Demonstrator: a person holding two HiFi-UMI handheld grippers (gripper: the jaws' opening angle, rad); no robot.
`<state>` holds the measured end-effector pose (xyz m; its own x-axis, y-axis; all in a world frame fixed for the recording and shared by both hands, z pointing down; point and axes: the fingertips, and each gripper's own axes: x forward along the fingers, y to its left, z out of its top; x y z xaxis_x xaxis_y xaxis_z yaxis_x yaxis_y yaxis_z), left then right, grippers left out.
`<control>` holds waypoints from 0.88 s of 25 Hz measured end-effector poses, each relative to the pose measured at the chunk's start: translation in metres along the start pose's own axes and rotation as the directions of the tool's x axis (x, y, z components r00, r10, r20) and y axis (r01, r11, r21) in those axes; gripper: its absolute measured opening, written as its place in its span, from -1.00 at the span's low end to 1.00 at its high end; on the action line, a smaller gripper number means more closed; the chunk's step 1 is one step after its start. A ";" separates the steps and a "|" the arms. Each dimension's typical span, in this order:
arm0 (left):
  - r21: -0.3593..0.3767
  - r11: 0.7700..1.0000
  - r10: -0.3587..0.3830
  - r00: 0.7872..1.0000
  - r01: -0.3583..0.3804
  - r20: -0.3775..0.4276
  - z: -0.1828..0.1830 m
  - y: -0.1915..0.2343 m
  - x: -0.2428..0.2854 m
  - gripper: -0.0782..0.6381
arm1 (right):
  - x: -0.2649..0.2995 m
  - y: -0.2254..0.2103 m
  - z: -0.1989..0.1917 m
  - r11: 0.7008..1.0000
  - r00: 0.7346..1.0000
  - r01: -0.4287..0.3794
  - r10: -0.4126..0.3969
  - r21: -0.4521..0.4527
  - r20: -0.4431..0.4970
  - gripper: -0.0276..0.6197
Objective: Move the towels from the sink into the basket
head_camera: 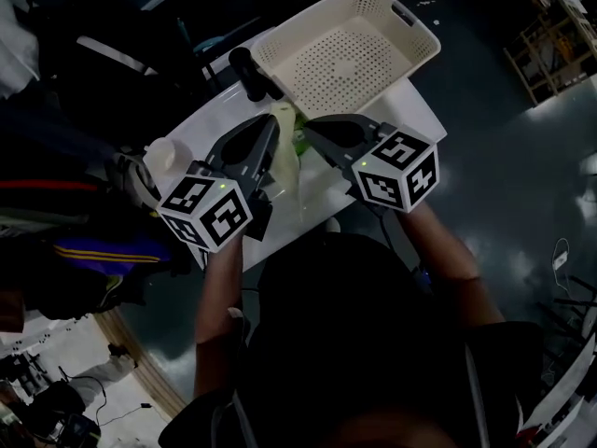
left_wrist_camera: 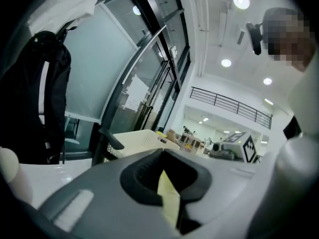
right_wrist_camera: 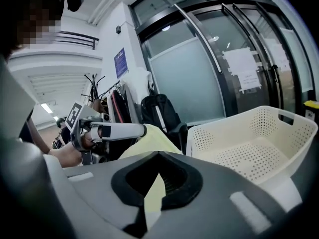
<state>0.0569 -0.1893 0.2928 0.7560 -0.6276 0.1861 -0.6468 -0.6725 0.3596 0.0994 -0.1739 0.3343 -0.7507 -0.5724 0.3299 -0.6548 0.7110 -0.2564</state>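
A pale yellow-green towel [head_camera: 285,161] hangs between my two grippers above the white sink top [head_camera: 219,110]. My left gripper [head_camera: 272,127] is shut on its left edge. My right gripper [head_camera: 309,131] is shut on its right edge. In the left gripper view the towel [left_wrist_camera: 170,199] is pinched in the closed left gripper [left_wrist_camera: 163,156]. The right gripper view shows the towel [right_wrist_camera: 153,195] clamped in the right gripper [right_wrist_camera: 158,157], with the left gripper [right_wrist_camera: 142,131] across from it. The empty white perforated basket [head_camera: 414,24] stands just beyond both grippers, also visible as a basket [right_wrist_camera: 238,119] at right.
A black faucet [head_camera: 248,73] rises at the sink's far left, beside the basket. A white rounded container [head_camera: 164,157] sits at the sink top's left edge. Dark bags and clothing [head_camera: 75,203] crowd the left. Glass doors [right_wrist_camera: 224,68] stand behind the basket.
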 end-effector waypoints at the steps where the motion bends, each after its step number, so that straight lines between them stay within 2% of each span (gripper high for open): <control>1: 0.004 1.000 -0.017 1.000 0.017 0.005 0.004 -0.004 0.005 -0.76 | -0.003 -0.003 0.005 1.000 1.000 0.006 -0.006 -0.002 0.008 -0.92; 5: 0.036 0.997 -0.075 0.997 0.074 0.008 0.020 -0.017 0.028 -0.76 | -0.018 -0.020 0.024 0.998 0.998 0.054 -0.054 -0.012 0.040 -0.91; 14: 0.127 0.982 -0.136 0.990 0.140 -0.037 0.042 -0.036 0.078 -0.76 | -0.043 -0.063 0.041 0.987 0.985 0.159 -0.157 -0.015 0.065 -0.92; 22: 0.170 0.971 -0.159 0.986 0.165 -0.052 0.053 -0.051 0.118 -0.76 | -0.064 -0.093 0.049 0.978 0.976 0.207 -0.205 -0.015 0.078 -0.91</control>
<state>0.1739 -0.2500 0.2477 0.8532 -0.4916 0.1744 -0.5206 -0.8238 0.2244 0.2041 -0.2237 0.2930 -0.6047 -0.7364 0.3035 -0.7947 0.5831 -0.1685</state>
